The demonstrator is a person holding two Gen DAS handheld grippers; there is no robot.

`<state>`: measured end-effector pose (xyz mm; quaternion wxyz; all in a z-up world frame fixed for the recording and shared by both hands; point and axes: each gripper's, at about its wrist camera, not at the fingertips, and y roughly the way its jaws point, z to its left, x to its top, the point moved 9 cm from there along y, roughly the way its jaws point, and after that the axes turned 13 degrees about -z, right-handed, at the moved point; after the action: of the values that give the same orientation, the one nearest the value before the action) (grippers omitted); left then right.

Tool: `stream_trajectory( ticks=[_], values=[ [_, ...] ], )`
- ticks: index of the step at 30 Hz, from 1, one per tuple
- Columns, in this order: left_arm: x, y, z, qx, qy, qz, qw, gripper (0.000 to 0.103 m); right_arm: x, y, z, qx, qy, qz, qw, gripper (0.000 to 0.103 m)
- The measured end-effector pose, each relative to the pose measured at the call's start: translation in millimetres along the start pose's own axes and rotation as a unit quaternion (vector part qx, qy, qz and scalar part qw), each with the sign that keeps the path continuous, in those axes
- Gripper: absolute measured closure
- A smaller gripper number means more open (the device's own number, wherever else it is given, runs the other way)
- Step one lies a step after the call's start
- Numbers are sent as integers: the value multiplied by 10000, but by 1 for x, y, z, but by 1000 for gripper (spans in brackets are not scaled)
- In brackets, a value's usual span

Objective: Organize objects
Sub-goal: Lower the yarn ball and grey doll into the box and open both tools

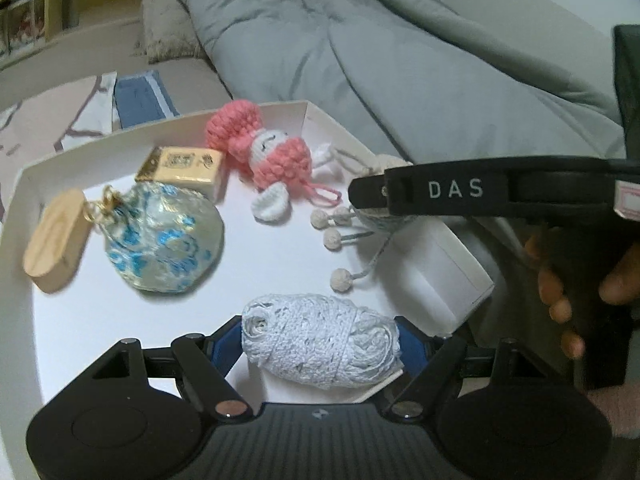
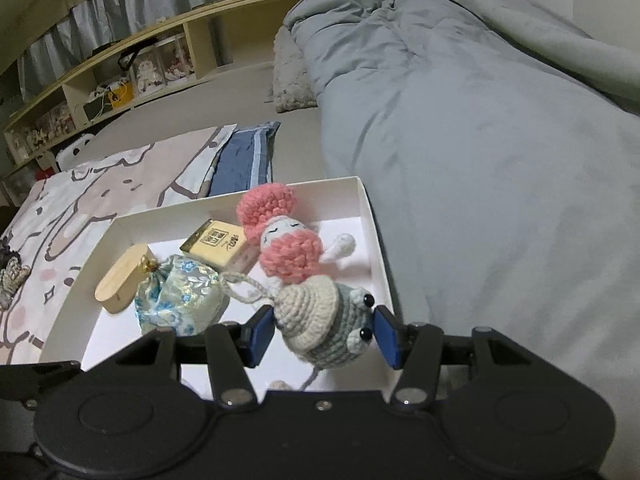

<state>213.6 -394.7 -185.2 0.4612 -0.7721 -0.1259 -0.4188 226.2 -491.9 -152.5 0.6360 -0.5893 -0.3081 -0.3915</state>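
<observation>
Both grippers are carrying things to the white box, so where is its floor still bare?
Bare floor of the white box lies between the brocade pouch and the pom-pom strings, and in front of the pouch. The far side is crowded: wooden block, gold packet, pink doll.

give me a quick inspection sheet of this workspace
surface: white tray on a bed.
job's things: pink crochet doll, gold box, brocade pouch, wooden block lie in the tray.
clutter: nothing seen.
grippers: left hand-held gripper shut on lace roll; right hand-held gripper shut on crochet frog.
cables: nothing seen.
surroundings: grey duvet, shelf behind.
</observation>
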Motion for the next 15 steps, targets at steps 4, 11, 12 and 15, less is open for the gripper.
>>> stream_trajectory(
  ticks=[4, 11, 12, 15],
  values=[
    [0, 13, -3, 0, -395, 124, 9991, 24, 2, 0, 3, 92, -25, 17, 10000, 47],
    [2, 17, -14, -77, -305, 56, 9995, 14, 7, -6, 9, 168, -102, 97, 9998, 34],
    [2, 15, -14, -80, -280, 60, 9996, 14, 7, -7, 8, 154, -83, 102, 9998, 34],
    [4, 10, -10, -54, -203, 75, 9998, 13, 6, -12, 5, 101, -13, 110, 9999, 33]
  ],
)
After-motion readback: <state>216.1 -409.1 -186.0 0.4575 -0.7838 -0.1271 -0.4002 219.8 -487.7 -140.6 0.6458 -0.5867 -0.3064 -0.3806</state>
